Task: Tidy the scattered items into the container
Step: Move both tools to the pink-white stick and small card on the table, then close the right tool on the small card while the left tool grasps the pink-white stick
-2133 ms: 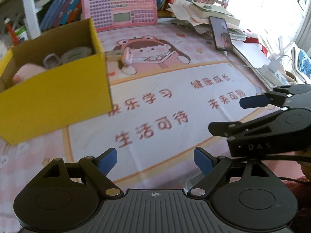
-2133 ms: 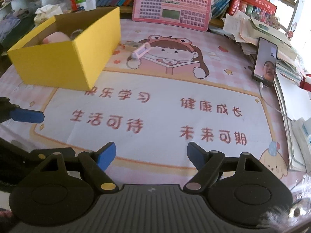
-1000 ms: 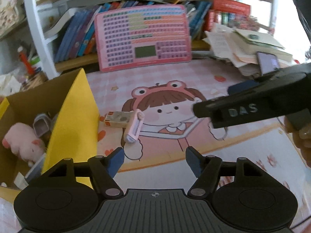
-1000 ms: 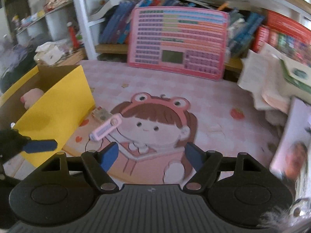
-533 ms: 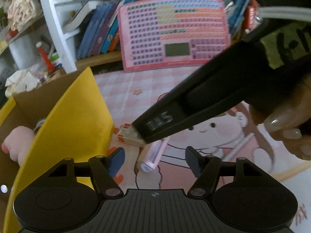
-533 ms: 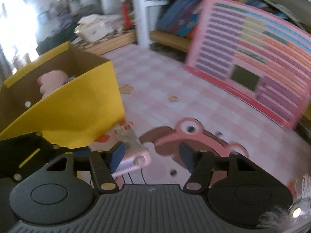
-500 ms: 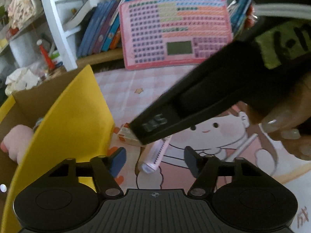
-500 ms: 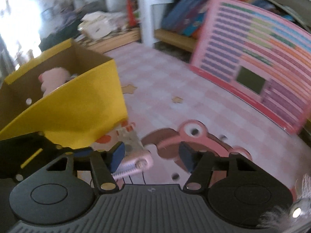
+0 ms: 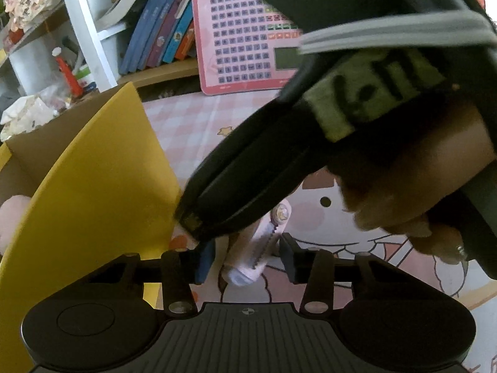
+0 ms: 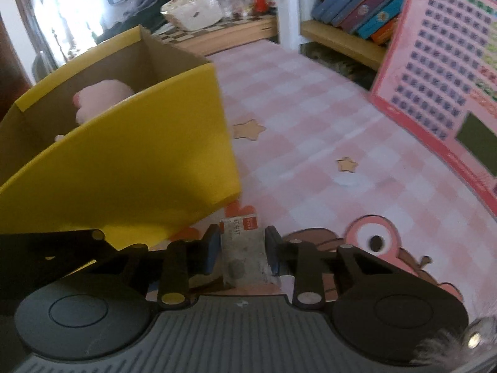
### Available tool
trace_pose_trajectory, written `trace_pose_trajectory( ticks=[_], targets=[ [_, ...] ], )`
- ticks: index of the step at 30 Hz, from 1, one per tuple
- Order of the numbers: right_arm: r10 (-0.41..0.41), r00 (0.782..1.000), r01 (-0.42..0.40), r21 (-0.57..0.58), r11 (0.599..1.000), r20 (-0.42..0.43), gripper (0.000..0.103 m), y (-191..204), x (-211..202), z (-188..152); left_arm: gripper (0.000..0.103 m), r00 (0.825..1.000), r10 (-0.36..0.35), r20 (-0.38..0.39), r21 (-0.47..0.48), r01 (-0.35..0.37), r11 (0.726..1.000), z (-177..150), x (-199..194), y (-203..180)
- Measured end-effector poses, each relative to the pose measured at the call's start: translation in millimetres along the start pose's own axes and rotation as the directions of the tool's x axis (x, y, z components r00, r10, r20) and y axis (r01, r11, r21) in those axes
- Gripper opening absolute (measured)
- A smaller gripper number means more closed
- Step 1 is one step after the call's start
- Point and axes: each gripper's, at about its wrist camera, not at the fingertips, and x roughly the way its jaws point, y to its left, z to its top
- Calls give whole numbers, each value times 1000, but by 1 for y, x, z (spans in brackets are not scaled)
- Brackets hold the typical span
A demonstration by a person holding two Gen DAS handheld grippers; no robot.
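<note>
Blue pads on the right gripper (image 10: 239, 250) are pinched tight on both sides of a small grey-and-red box (image 10: 243, 253) that's lying on the pink desk mat (image 10: 310, 130), right at the foot of the yellow cardboard box (image 10: 130, 168). Looks like a proper grip to me, pads flush against it.

The left gripper (image 9: 245, 259) is a step behind: its jaws are closing in on a little pink comb-like thing (image 9: 257, 248) with a toothed edge, which sits between the pads, but there's a visible gap on both sides so nothing is clamped yet. The other gripper's black body and the person's hand (image 9: 413, 199) cross right over it in that view and hide most of what's beyond.

Progress-wise, I'd say this is near the end. The yellow box already has a pink plush toy (image 10: 102, 96) inside, maybe more that I can't see from here. The two bits by the grippers are the only loose things I can spot on the mat, and both are just beside the box wall, so what's left is lift, carry over the rim, drop.

Writing: the small box has a red label with a few printed characters on it, too blurry for me to read for sure. The tape on the other gripper's body has dark handwriting, also unreadable. The pink learning board (image 9: 248, 40) leaning on the shelf is a grid of tiny keys with a small screen, nothing legible. Book spines (image 10: 357, 3) too small to read
</note>
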Motion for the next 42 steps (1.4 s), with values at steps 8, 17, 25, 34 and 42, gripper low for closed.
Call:
trace_pose_trajectory(
  ticks=[8, 17, 25, 34, 42],
  targets=[
    [-114, 991, 103, 142, 984, 70, 29, -38, -37, -22, 41, 999, -39, 3, 35, 39, 999, 4, 4, -3],
    [-189, 980, 167, 270, 948, 56, 29, -58, -52, -49, 40, 993, -117, -27, 39, 118, 992, 7, 3, -12],
    [-202, 979, 182, 290, 940, 39, 29, -61, -54, -61, 44, 998, -63, -3, 43, 63, 997, 16, 14, -12],
    [-202, 979, 185, 280, 942, 31, 30, -59, -51, -67, 23, 997, -81, -3, -73, 80, 994, 24, 21, 1],
    [-225, 973, 206, 267, 941, 41, 28, -48, -58, -69, 23, 993, -112, 26, -66, 114, 991, 17, 0, -1]
  ],
)
